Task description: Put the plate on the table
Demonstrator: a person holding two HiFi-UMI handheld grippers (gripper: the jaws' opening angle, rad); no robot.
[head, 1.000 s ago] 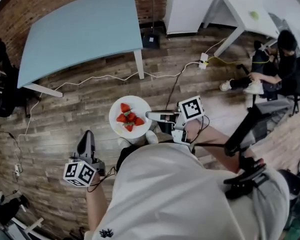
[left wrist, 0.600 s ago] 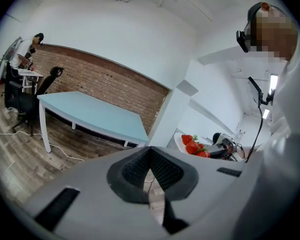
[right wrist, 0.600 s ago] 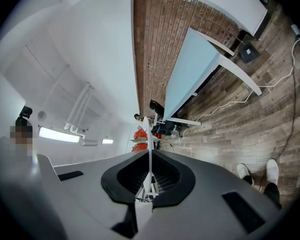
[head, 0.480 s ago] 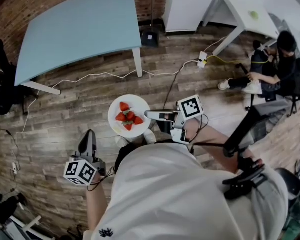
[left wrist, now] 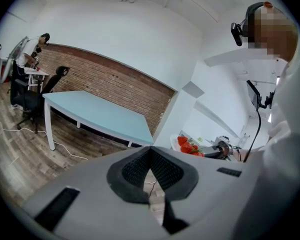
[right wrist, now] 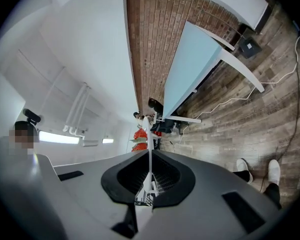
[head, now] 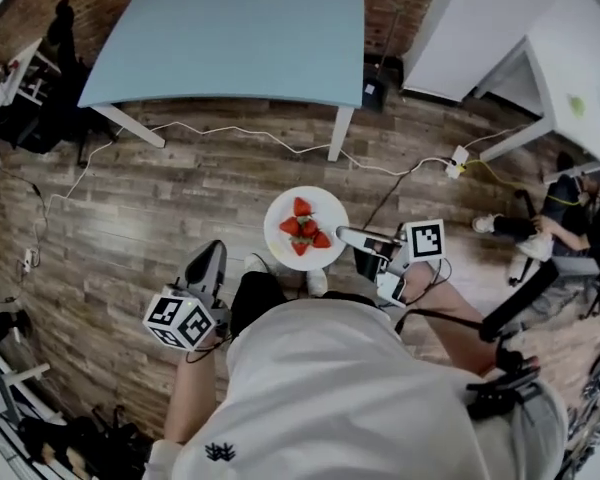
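One shift since a second ago: your head has swung, so the light-blue rectangular table (head: 230, 28) now lies at 12 o'clock instead of 10 o'clock. The seated person (head: 580, 218) has slid out to the 3 o'clock edge.

Item: round white plate (head: 278, 230), still carried in the air over the wood-plank floor (head: 160, 198), mid-view, well short of the table.
Condition: level, and seen edge-on in the right gripper view.
Load: red strawberries (head: 302, 228) clustered at its centre.
Hold: your right gripper (head: 344, 235) has its jaws pinched narrow on the plate's 4 o'clock rim.

Left gripper (head: 210, 258), at 8 o'clock: jaws together, empty.
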